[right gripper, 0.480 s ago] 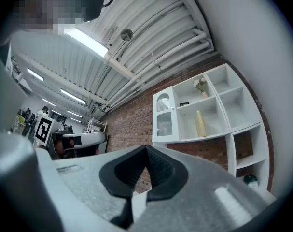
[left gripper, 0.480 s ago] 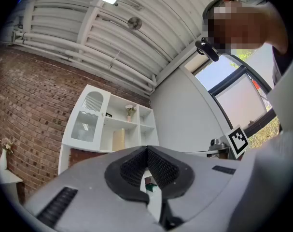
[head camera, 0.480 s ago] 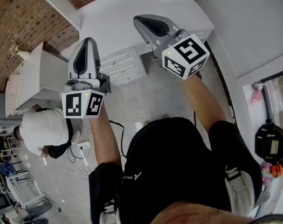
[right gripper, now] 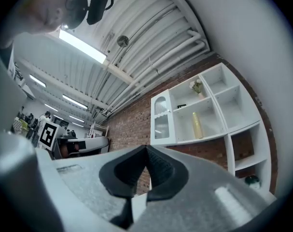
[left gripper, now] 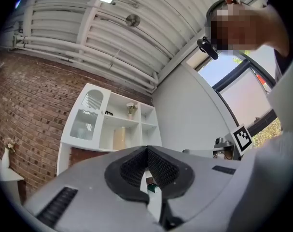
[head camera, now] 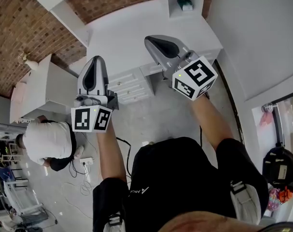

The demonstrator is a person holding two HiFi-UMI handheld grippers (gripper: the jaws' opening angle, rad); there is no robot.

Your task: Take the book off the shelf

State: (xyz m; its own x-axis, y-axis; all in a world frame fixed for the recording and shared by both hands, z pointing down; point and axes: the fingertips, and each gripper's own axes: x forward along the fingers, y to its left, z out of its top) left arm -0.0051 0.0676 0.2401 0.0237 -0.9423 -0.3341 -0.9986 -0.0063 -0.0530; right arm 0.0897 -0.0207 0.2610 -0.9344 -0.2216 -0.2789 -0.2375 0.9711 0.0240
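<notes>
A white wall shelf (left gripper: 136, 122) (right gripper: 218, 115) hangs on the brick wall above a white desk (head camera: 122, 33). In a middle compartment stands a pale yellow upright thing (left gripper: 119, 138) (right gripper: 197, 124), possibly the book; I cannot tell for sure. A dark green object (head camera: 185, 3) (right gripper: 252, 180) sits in a low compartment. My left gripper (head camera: 95, 61) (left gripper: 147, 150) and right gripper (head camera: 152, 38) (right gripper: 146, 150) are held in the air over the desk, well short of the shelf. Both point toward it, shut, with nothing between their pads.
The desk has white drawers (head camera: 132, 79) below its front edge. A person in white (head camera: 47, 141) crouches on the floor at the left beside cables and a power strip (head camera: 86, 161). A white side cabinet (head camera: 45, 88) stands at left. A small flower vase (left gripper: 132, 108) sits on an upper shelf.
The head view has tilted up: both grippers sit slightly lower in the frame, and the shelf compartment with the green object has come into view at the top.
</notes>
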